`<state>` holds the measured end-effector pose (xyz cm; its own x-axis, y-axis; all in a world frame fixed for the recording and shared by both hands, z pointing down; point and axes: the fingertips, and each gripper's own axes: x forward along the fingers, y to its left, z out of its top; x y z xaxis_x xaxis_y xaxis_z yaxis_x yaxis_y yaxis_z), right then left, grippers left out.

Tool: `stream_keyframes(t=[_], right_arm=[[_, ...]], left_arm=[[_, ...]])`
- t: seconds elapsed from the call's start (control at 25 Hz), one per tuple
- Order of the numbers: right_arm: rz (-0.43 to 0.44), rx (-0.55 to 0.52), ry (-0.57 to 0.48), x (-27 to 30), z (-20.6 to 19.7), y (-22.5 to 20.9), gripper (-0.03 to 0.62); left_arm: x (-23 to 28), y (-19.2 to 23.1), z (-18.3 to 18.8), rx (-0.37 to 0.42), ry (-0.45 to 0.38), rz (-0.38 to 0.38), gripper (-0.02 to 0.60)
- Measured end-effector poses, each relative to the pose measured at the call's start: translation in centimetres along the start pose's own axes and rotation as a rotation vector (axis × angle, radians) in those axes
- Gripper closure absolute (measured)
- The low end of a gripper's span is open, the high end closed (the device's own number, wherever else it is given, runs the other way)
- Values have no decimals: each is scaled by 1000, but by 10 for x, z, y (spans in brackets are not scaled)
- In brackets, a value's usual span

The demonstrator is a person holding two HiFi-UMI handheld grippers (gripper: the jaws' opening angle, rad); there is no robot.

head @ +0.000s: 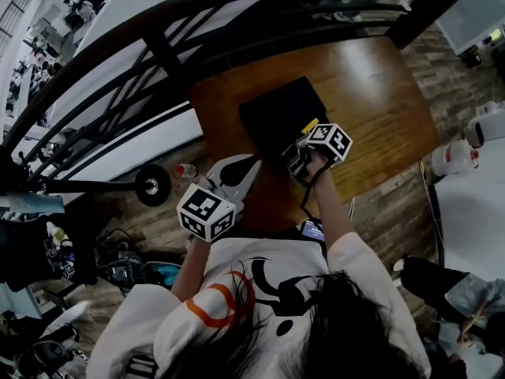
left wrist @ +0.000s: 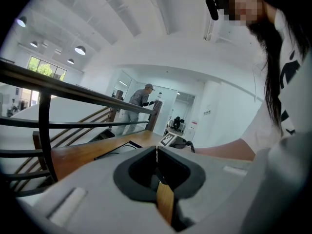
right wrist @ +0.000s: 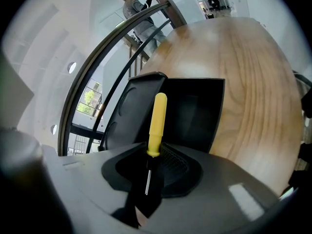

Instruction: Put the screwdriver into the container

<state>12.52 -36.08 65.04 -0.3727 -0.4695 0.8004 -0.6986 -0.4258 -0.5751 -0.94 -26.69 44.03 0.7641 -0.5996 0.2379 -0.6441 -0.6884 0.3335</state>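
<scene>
Yellow-handled screwdriver (right wrist: 157,121) with a thin metal shaft, gripped at the base of the handle and along the shaft by the right gripper (right wrist: 155,155), whose jaws are closed on it. The tool's long axis runs in line with the jaws, handle pointing forward and away from the person. In the right gripper view the handle lies across the open inside of the black rectangular plastic container (right wrist: 192,108). In the head view the yellow tip (head: 310,125) shows at the container's (head: 272,117) near right edge, just ahead of the right gripper (head: 302,158). Whether the tip touches the container cannot be told. The container rests on the brown wooden table (head: 371,93), towards its left side, beside a dark metal railing (head: 118,50). The left gripper (left wrist: 157,152) has its jaws together on nothing. It is held back near the person's body (head: 229,181), off the table's near edge and well apart from the container. The drop therefore looks to fall to the right gripper, with the container lying ahead of and below it.
</scene>
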Motion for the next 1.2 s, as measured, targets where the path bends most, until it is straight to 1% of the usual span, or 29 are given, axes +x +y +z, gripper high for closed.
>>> stream_keyframes(t=[0.24,0.44,0.52,0.8,0.84,1.2], right_arm=[[-18,0,36,8,4,0,485],[-93,-12,87,16,6,-2,487],[-107,-18,96,17,7,-4,485],[-90,-2,92,13,10,-5,479],[-86,-1,92,14,10,-4,470],[-44,19,87,15,5,0,470]], left_arm=[[-3,0,1,1,-10,7,581],[-4,-4,2,2,-14,3,581],[-4,-4,2,2,-14,3,581],[-8,-5,4,3,-23,16,581],[-7,-4,4,3,-23,17,581],[-9,-3,2,5,-23,8,581]])
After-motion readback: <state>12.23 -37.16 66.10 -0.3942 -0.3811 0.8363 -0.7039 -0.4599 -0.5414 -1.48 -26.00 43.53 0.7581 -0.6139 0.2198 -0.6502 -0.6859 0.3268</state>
